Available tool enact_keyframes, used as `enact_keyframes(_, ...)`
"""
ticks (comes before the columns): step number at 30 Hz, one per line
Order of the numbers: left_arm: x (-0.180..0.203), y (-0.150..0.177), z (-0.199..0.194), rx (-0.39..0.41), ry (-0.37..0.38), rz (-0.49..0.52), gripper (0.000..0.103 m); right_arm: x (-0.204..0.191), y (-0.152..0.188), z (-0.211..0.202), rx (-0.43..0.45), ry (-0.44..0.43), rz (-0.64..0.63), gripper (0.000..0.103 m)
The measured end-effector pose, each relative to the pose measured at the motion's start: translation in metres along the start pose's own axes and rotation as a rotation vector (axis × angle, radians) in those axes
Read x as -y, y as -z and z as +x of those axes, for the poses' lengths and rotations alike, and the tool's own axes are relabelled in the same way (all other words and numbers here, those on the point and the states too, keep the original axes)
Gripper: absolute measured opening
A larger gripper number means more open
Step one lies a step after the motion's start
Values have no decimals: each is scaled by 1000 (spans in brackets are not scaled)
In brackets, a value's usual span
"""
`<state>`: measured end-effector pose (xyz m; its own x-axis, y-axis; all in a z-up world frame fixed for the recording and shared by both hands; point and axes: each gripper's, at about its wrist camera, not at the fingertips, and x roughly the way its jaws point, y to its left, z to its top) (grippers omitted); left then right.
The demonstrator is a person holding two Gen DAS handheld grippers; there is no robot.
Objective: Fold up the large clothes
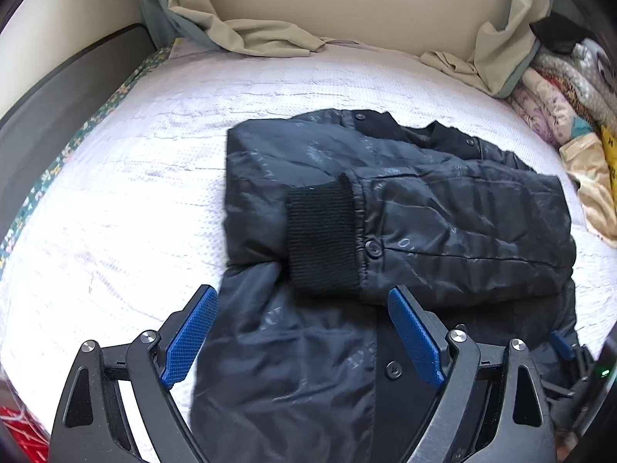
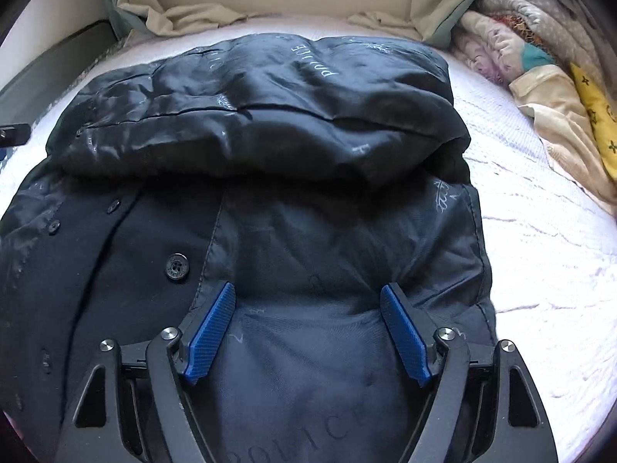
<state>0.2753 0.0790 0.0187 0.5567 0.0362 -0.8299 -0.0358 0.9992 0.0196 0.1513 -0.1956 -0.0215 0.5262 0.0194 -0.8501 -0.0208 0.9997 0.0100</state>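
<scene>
**Dark jacket on the bed, both tongs open above it**

The black jacket (image 1: pixel 405 200) lies on a white textured bedspread (image 1: pixel 135 212), partly folded — one sleeve is laid across the body, its ribbed knit cuff (image 1: pixel 322 237) resting near the middle of the garment. In the right wrist view the same jacket (image 2: pixel 270 123) fills most of the frame, with a puffy upper layer folded over the lower panel and a dark button (image 2: pixel 177 266) visible on the placket.

The left tongs (image 1: pixel 304 332) stand wide apart over the jacket's lower portion, nothing pressed between the blue pads. The right tongs (image 2: pixel 308 332) are likewise spread over the grey-blue lining fabric, which lies between the fingers but is not pinched.

Beige cloth (image 1: pixel 246 34) is bunched along the far edge of the bed — a pile of patterned bedding (image 2: pixel 540 69) sits at the right.
</scene>
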Motion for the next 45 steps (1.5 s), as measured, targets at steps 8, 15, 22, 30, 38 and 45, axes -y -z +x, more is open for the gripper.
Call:
enact_keyframes(8, -55, 21, -25, -82, 115, -138, 92, 0, 1, 4, 13, 3, -12, 84)
enact_keyframes(15, -101, 76, -31, -199, 189, -183, 92, 19, -19, -33, -83, -124, 21, 85)
enact_keyframes(22, -125, 119, -15, -346, 375, -268, 85, 92, -1, -90, -127, -241, 223, 85)
enact_keyframes(30, -122, 140, 4, -465, 447, -313, 85, 133, 81, -98, -244, -319, 425, 83)
enact_keyframes(38, -112, 148, 7, -454, 437, -249, 85, 145, 109, -84, -294, -383, 492, 72)
enact_keyframes(45, -122, 164, 14, -517, 612, -337, 72, 137, 122, -77, -363, -591, 518, 67)
